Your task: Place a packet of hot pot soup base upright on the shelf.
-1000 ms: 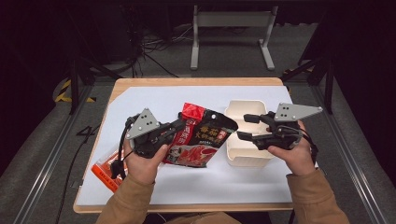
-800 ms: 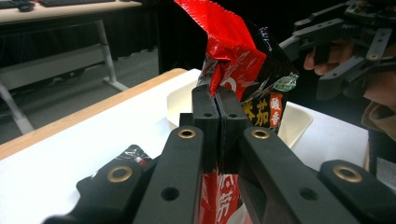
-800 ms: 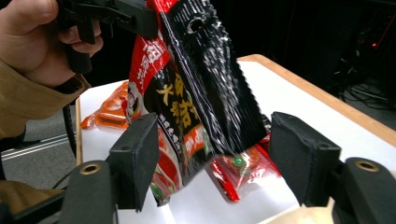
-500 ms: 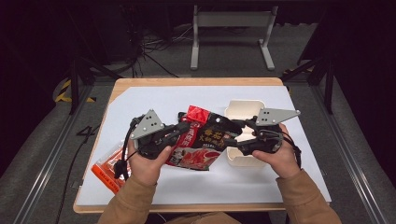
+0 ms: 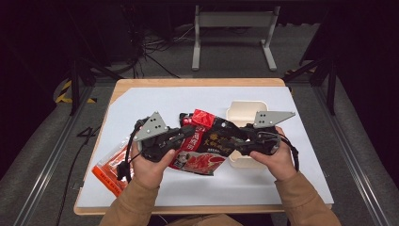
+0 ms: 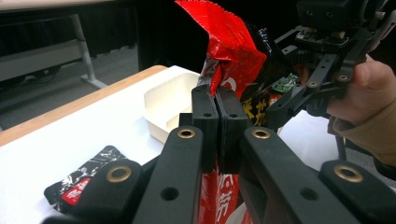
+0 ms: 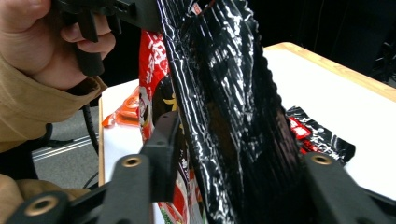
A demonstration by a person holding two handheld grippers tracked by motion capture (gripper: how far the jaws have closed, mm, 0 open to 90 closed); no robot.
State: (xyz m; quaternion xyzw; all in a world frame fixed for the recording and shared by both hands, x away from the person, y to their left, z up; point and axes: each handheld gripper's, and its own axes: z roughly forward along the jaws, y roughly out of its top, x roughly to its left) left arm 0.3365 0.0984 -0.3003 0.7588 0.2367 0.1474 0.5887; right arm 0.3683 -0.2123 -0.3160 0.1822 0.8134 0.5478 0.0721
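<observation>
One glossy red-and-black foil snack bag hangs above the table between two grippers – left gripper clamped on it, right gripper closing around its other edge. One white rectangular plastic tub, one small black sachet and one orange packet lie nearby.

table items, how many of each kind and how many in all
large red and black snack bag: 1
small black sachet: 1
orange packet: 1
white tray: 1
total: 4
</observation>
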